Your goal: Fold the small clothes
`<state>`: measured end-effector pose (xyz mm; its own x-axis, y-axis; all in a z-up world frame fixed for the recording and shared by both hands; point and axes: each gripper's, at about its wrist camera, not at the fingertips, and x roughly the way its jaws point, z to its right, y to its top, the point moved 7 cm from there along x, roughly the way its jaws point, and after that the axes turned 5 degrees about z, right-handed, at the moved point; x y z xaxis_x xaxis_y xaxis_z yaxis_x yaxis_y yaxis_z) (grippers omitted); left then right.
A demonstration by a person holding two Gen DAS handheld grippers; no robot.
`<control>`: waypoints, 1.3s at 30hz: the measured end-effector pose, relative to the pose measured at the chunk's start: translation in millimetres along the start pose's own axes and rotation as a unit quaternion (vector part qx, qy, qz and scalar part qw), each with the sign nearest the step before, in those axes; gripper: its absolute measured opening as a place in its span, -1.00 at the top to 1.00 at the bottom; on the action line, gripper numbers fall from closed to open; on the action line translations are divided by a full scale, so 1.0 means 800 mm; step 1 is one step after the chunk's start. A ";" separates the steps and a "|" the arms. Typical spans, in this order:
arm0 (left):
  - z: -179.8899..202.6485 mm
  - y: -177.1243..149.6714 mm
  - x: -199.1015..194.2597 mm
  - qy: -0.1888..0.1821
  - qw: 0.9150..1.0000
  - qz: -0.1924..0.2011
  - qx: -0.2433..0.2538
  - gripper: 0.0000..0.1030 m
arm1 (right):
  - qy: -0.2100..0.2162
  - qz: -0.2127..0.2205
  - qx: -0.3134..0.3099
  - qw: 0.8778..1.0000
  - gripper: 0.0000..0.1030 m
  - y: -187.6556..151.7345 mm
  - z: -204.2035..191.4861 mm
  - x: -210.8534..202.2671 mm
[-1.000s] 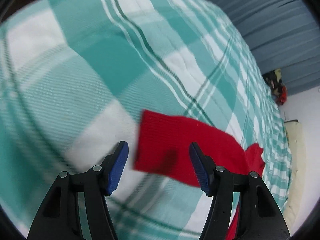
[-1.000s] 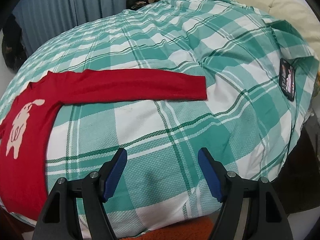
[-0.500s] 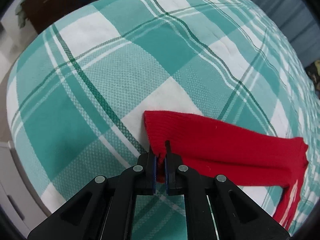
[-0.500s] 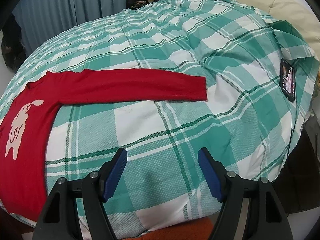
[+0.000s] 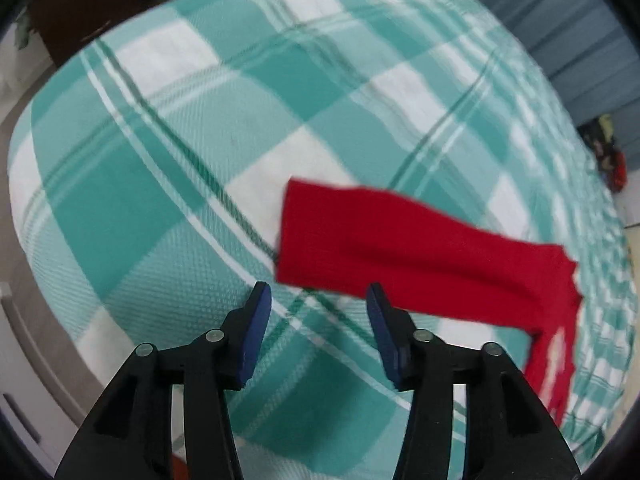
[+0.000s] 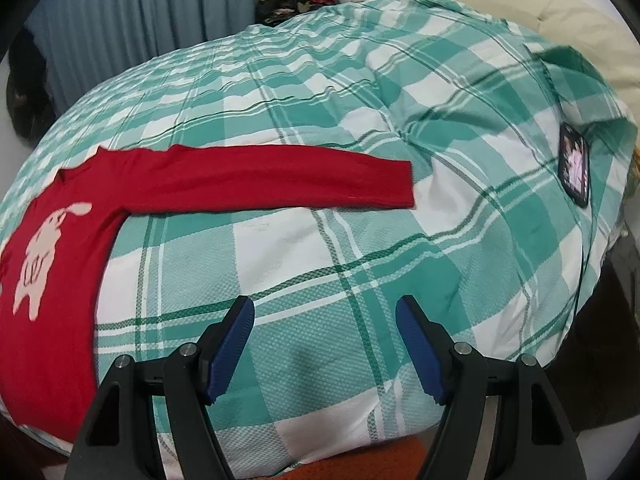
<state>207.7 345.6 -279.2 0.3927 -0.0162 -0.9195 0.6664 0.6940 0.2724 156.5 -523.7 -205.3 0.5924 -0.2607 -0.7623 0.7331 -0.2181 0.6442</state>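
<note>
A small red long-sleeved top (image 6: 48, 280) with a pale rabbit print lies flat on a green and white checked bed cover (image 6: 320, 264). One sleeve (image 6: 280, 178) stretches to the right in the right wrist view; my right gripper (image 6: 324, 344) hovers open below it, apart from the cloth. In the left wrist view the other sleeve (image 5: 400, 248) lies flat, its cuff just beyond my left gripper (image 5: 318, 328). The left jaws are opening, with only bed cover between them and the pads clear of the cuff.
A phone (image 6: 575, 168) with a lit screen lies on the cover at the right. Blue curtains (image 6: 160, 4) hang behind the bed, with a pile of clothes (image 6: 296, 0) at their foot. A dark wooden cabinet (image 5: 80, 4) stands beyond the bed's far end.
The left gripper shut on the sleeve cuff half a second ago and has since let go and drawn back slightly. The right gripper and its sleeve have stayed still.
</note>
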 end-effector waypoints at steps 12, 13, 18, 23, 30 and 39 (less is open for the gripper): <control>-0.002 0.015 0.025 0.009 1.000 0.006 -0.028 0.65 | -0.002 -0.003 -0.007 1.000 -0.41 -0.002 -0.002 0.000; -0.004 0.015 0.017 0.040 0.999 0.008 -0.012 0.52 | -0.003 -0.003 -0.008 1.000 -0.41 -0.002 -0.002 0.000; 0.036 0.013 -0.049 0.088 0.987 0.105 0.084 0.03 | 0.001 -0.003 -0.006 1.000 -0.42 -0.002 -0.001 0.001; 0.165 -0.036 -0.025 -0.014 0.972 0.066 0.224 0.03 | 0.004 -0.009 -0.005 1.000 -0.41 -0.002 -0.003 0.005; 0.217 -0.075 0.067 0.059 0.957 -0.017 0.284 0.18 | 0.002 -0.001 -0.003 1.000 -0.41 -0.003 0.001 -0.001; 0.230 -0.056 0.006 -0.003 0.959 -0.006 0.284 -0.18 | 0.015 -0.001 0.017 1.000 -0.41 0.002 0.006 0.003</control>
<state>296.1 181.8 -243.6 0.3855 -0.0262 -0.9223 0.9079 0.1890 0.3742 157.3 -529.3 -205.8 0.6011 -0.2317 -0.7649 0.7230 -0.2502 0.6439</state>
